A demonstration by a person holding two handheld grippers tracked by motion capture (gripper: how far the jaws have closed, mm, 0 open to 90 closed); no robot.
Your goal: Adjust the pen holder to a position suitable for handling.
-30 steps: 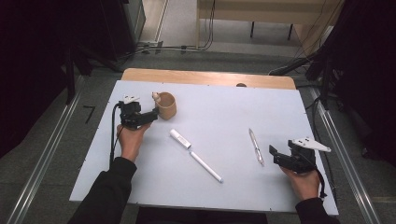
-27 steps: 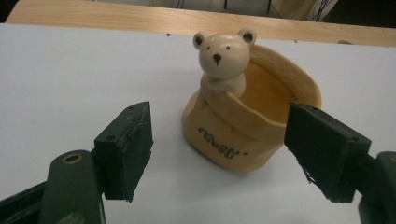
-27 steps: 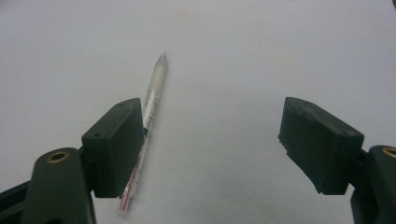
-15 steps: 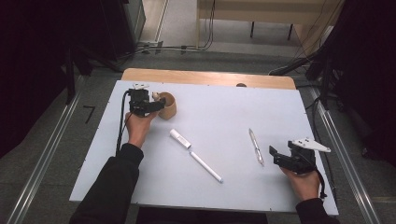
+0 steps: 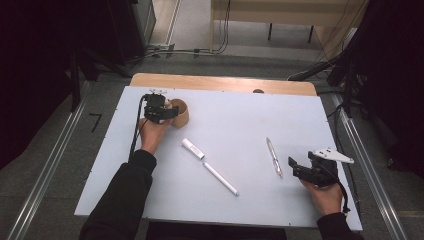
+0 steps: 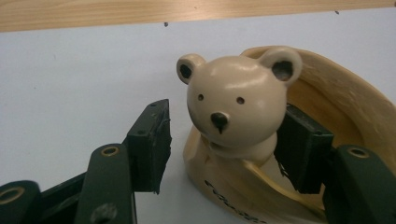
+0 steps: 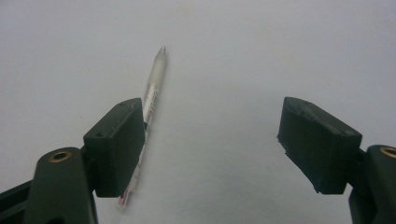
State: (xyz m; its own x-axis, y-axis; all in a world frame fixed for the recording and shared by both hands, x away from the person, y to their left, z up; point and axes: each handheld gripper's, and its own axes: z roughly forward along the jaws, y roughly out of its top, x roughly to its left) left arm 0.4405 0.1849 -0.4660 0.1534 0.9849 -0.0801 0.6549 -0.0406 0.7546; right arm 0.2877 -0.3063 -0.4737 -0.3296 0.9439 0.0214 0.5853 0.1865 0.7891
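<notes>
A beige cup (image 5: 181,114) with a bear's head (image 6: 236,100) on its rim stands at the table's far left. My left gripper (image 5: 167,114) is at that cup, and its jaws have just been closing with the bear's head between them. In the left gripper view (image 6: 229,109) one pad (image 6: 302,147) sits inside the cup against the bear. The other pad (image 6: 152,144) is still a small gap away from it. My right gripper (image 5: 296,168) rests open near the front right, with nothing between its jaws (image 7: 210,116). A clear pen (image 5: 273,156) (image 7: 154,86) lies just to its left.
A white marker (image 5: 220,178) and its white cap (image 5: 192,148) lie on the white table (image 5: 235,115) between the two hands. A wooden strip (image 5: 220,82) runs along the far edge. Cables and dark furniture stand beyond the table.
My left hand has moved forward and to the right until its jaws reached the bear cup, and the jaws have narrowed around the bear's head. The right hand has kept still.
</notes>
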